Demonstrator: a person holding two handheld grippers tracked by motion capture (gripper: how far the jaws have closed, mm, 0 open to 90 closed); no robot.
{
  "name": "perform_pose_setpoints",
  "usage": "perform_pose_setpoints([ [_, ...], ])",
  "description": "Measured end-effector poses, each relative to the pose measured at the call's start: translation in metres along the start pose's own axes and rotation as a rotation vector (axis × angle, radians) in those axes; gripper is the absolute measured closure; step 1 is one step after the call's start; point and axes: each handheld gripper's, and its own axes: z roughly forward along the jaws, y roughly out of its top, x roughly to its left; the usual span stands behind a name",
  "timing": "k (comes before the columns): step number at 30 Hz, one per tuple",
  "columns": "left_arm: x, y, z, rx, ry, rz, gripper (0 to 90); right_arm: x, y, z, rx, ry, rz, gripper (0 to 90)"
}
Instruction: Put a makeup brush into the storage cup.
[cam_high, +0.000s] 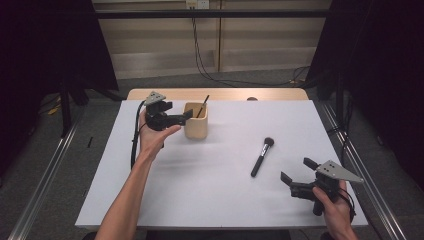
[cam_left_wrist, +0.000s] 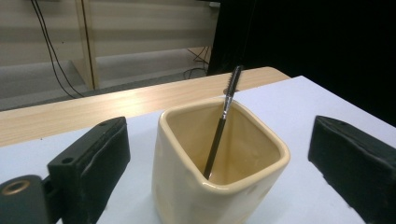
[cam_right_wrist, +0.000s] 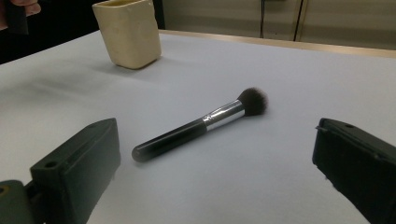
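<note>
A cream square cup (cam_high: 196, 121) stands at the back left of the white table (cam_high: 200, 195), with a thin black wand brush (cam_high: 204, 104) leaning inside it. My left gripper (cam_high: 186, 116) hovers just left of the cup, open; in the left gripper view its fingers (cam_left_wrist: 93, 158) stand wide on either side of the cup (cam_left_wrist: 205, 186) without touching it, and the wand (cam_left_wrist: 219, 135) is not gripped. A black makeup brush (cam_high: 262, 156) with a silver collar lies flat on the table right of centre. My right gripper (cam_high: 295, 170) is open, a short way from the brush (cam_right_wrist: 196, 126), pointing at it.
A wooden tabletop edge (cam_high: 220, 94) runs behind the white surface. Black cables (cam_high: 210, 75) trail over the floor beyond it. Metal rails (cam_high: 45, 180) flank the table on both sides, and dark curtains hang left and right.
</note>
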Motion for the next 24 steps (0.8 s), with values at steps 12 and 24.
perform_pose_setpoints([
  [12,0.002,-0.012,-0.032,-0.01,0.02,0.045,5.3,0.0,0.0,0.0,0.002,-0.001,-0.001,0.7],
  [24,0.0,-0.026,-0.055,-0.009,0.029,0.054,4.6,0.0,0.0,0.0,0.0,-0.006,-0.002,0.7],
])
